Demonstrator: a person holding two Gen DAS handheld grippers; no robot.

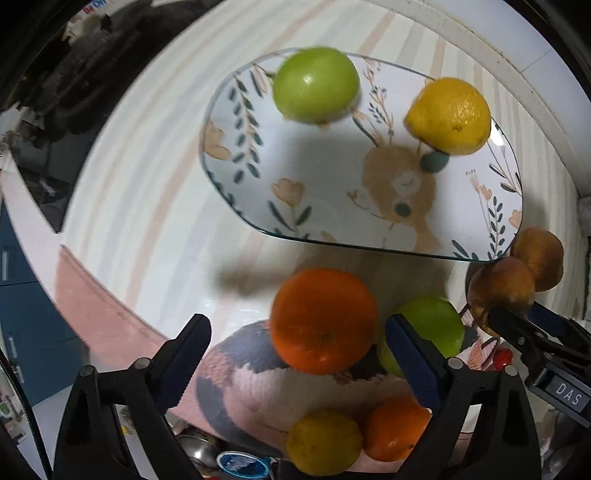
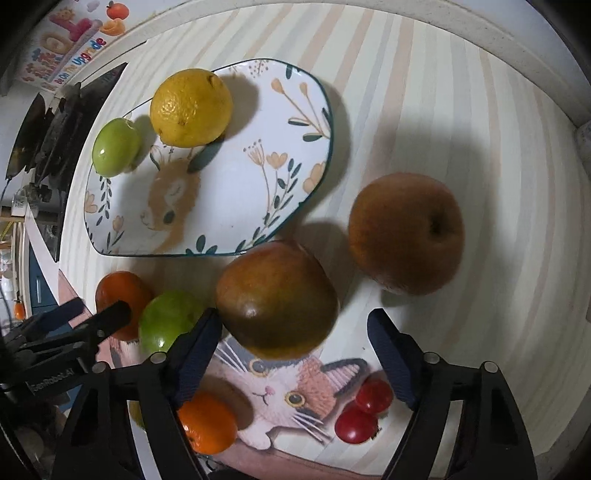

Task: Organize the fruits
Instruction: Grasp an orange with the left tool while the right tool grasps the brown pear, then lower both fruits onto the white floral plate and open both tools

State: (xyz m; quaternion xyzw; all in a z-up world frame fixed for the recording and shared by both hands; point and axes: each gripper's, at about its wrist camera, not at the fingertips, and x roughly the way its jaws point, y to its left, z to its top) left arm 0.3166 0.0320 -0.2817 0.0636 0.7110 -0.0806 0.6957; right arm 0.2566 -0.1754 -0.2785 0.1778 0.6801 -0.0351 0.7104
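A floral plate (image 1: 332, 184) (image 2: 236, 206) holds a green apple (image 1: 316, 85) (image 2: 115, 146) and a yellow lemon (image 1: 448, 115) (image 2: 191, 108). My left gripper (image 1: 295, 354) is open, above an orange (image 1: 324, 320) with a green fruit (image 1: 432, 328) beside its right finger. My right gripper (image 2: 293, 350) is open around a brown-green fruit (image 2: 277, 299); it also shows in the left wrist view (image 1: 500, 288). A brown pear (image 2: 406, 232) lies right of it. Both grippers hold nothing.
On the cat-print mat (image 2: 295, 398) lie a small orange (image 2: 207, 421) (image 1: 395, 428), two cherry tomatoes (image 2: 364, 413) and a small lemon (image 1: 324, 446). The striped tablecloth (image 2: 461, 110) ends at a white raised edge (image 2: 480, 26). A stove (image 2: 48, 122) stands far left.
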